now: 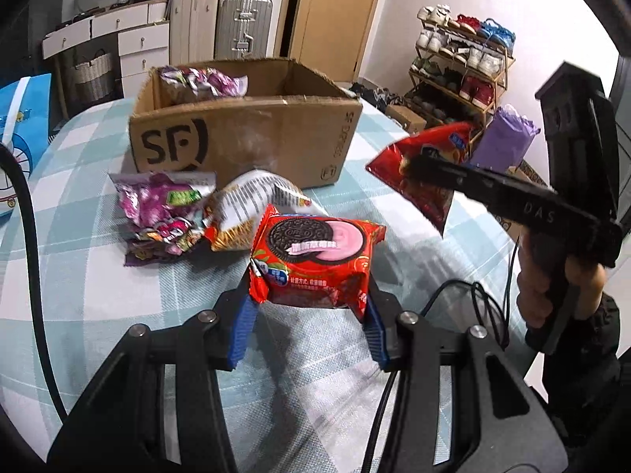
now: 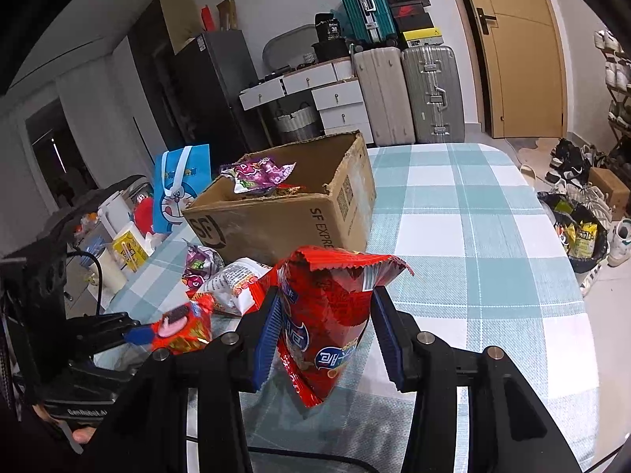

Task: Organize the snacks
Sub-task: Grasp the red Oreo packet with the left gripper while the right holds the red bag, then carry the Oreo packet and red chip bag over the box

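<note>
My left gripper (image 1: 309, 307) is shut on a red Oreo pack (image 1: 317, 262) and holds it above the checked tablecloth; the pack also shows in the right wrist view (image 2: 181, 327). My right gripper (image 2: 325, 323) is shut on a red snack bag (image 2: 327, 315), held upright above the table; the bag also shows in the left wrist view (image 1: 426, 173). An open SF cardboard box (image 1: 244, 138) stands behind, with a purple snack packet (image 1: 205, 81) inside. A purple packet (image 1: 161, 213) and an orange-white bag (image 1: 252, 205) lie in front of the box.
A blue Doraemon gift bag (image 2: 179, 189) and small items stand left of the box. The table edge (image 2: 568, 244) runs along the right, with a bin and shoes on the floor beyond. A black cable (image 1: 27, 236) crosses the table at left.
</note>
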`<action>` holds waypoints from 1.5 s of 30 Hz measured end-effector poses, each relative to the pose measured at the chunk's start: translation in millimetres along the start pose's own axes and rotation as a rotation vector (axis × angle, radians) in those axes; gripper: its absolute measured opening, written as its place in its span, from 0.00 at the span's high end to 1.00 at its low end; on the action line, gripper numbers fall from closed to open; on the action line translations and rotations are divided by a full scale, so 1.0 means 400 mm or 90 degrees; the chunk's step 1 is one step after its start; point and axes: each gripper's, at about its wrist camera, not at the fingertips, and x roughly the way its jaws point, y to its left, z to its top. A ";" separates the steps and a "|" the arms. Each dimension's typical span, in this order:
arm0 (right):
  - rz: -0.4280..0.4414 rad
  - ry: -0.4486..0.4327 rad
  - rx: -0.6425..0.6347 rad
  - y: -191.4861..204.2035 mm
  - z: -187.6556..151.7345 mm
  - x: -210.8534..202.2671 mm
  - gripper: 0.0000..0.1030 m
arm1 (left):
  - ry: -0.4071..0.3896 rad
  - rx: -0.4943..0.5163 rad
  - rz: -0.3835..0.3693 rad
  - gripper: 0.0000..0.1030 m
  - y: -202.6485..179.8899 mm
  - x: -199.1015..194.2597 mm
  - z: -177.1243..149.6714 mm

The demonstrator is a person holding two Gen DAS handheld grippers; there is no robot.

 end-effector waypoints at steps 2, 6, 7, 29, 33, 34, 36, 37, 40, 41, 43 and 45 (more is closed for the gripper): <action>0.003 -0.004 -0.003 0.005 0.002 -0.004 0.56 | -0.010 -0.004 0.002 0.57 0.005 -0.016 0.007; 0.007 -0.009 -0.008 0.013 0.003 -0.013 0.56 | -0.025 -0.012 0.000 0.57 0.018 -0.047 0.026; 0.007 -0.010 -0.010 0.016 0.004 -0.015 0.56 | -0.030 -0.011 0.001 0.57 0.022 -0.052 0.034; 0.023 -0.032 -0.056 0.089 0.052 -0.035 0.56 | -0.086 -0.028 0.027 0.57 0.106 -0.132 0.129; 0.022 -0.040 -0.067 0.103 0.082 -0.037 0.56 | -0.090 -0.032 0.032 0.57 0.121 -0.135 0.143; 0.022 -0.042 -0.069 0.105 0.087 -0.038 0.56 | -0.091 -0.033 0.033 0.57 0.126 -0.136 0.147; 0.022 -0.047 -0.076 0.113 0.103 -0.040 0.56 | -0.095 -0.035 0.035 0.57 0.131 -0.139 0.157; 0.022 -0.049 -0.079 0.117 0.110 -0.040 0.56 | -0.096 -0.035 0.036 0.57 0.135 -0.139 0.163; 0.019 -0.055 -0.087 0.124 0.135 -0.036 0.56 | -0.106 -0.042 0.044 0.57 0.146 -0.142 0.184; 0.020 -0.055 -0.088 0.125 0.143 -0.034 0.56 | -0.108 -0.043 0.046 0.57 0.149 -0.139 0.190; 0.020 -0.056 -0.088 0.126 0.157 -0.029 0.56 | -0.110 -0.042 0.049 0.57 0.153 -0.138 0.199; 0.017 -0.058 -0.090 0.128 0.171 -0.024 0.56 | -0.111 -0.041 0.053 0.57 0.158 -0.137 0.210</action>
